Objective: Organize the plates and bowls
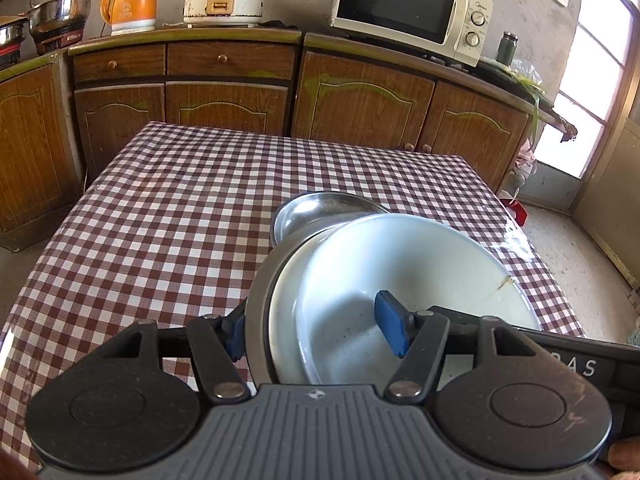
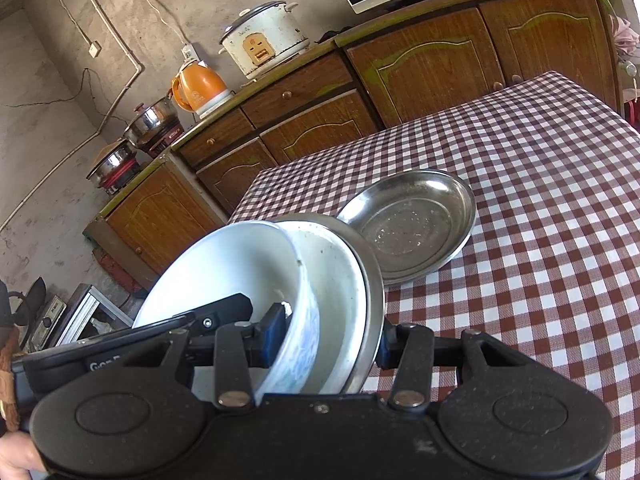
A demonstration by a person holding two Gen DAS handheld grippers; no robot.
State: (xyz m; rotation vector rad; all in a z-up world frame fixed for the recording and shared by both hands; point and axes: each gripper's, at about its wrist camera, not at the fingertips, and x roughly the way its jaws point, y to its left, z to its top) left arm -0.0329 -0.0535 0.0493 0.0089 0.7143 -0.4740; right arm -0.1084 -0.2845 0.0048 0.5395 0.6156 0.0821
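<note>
I have both grippers, left gripper (image 1: pixel 316 332) and right gripper (image 2: pixel 328 340), clamped on the stacked bowls (image 1: pixel 400 272) beside the steel plate (image 2: pixel 412 224), near the table's (image 1: pixel 180 200) right edge.

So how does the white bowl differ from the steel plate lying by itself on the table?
The white bowl is ceramic, deep and tilted, held in a stack. The steel plate is shiny metal, shallow, flat on the checkered tablecloth, ungripped. Both are round and empty.

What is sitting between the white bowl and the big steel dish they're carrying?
A white plate lies between the white bowl and the outer steel dish; the right wrist view shows the three nested, both grippers clamping the stack's rims.
</note>
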